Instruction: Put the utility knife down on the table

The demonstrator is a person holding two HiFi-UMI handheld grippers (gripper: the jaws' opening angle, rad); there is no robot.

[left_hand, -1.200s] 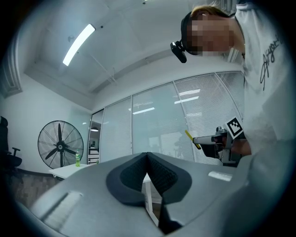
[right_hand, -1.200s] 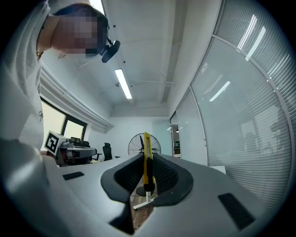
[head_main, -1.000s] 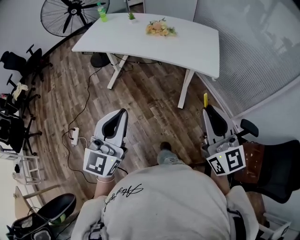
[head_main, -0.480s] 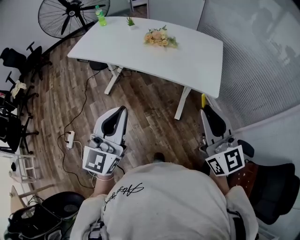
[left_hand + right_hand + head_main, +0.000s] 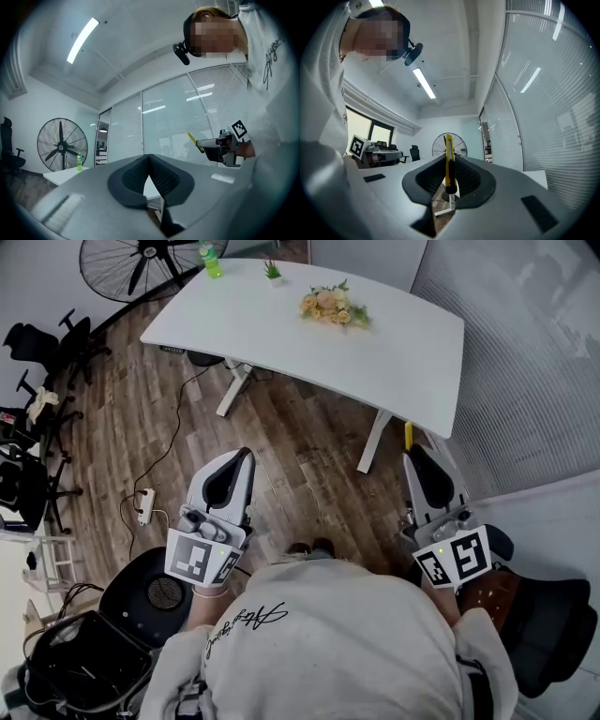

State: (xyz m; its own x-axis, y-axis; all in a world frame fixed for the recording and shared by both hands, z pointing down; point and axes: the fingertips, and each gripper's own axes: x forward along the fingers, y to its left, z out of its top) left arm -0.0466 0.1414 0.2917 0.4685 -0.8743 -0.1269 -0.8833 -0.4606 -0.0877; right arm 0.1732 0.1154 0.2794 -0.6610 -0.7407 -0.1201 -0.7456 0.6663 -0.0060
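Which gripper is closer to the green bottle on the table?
Left. The left gripper is in front of the table's end where the green bottle stands. The right gripper, holding the yellow utility knife, is by the table's opposite end.

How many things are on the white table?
3. A green bottle stands at the far left corner of the table, a small plant stands just right of it, and flowers lie nearer the middle. Nothing else shows on it.
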